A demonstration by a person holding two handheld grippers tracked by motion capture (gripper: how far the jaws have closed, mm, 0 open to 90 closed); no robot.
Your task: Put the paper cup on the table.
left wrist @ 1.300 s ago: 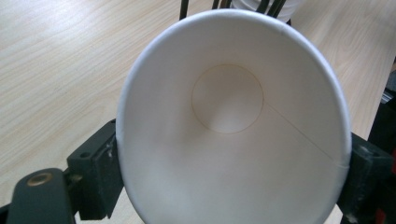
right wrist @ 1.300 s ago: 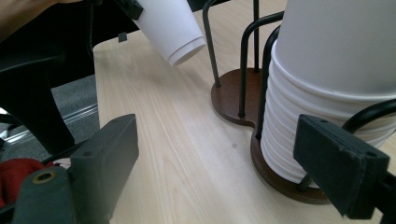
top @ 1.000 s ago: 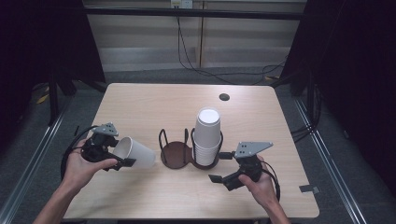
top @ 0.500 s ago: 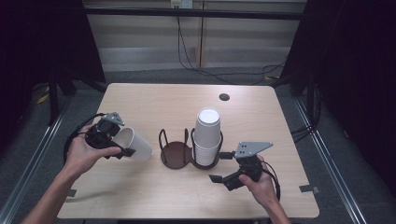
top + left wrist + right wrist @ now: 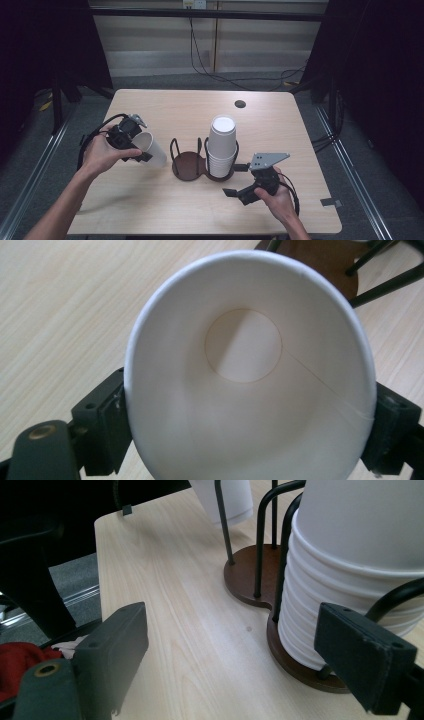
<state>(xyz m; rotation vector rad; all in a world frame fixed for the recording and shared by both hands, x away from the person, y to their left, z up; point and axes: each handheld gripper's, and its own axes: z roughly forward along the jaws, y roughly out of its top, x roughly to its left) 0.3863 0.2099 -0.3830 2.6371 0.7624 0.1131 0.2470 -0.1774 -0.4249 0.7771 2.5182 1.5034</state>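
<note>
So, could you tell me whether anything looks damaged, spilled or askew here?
Nothing looks damaged or spilled. The cup stack stands straight in the right bay of the holder; the left bay is empty. The single cup lies tilted on its side, but only because the left gripper holds it so.

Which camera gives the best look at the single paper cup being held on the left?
The left gripper view: the paper cup faces it mouth-on, showing its empty inside and round bottom, with a black jaw pressed on each side. The high view shows the cup tilted in the left tool beside the wire holder. The right gripper view catches just its bottom end.
</note>
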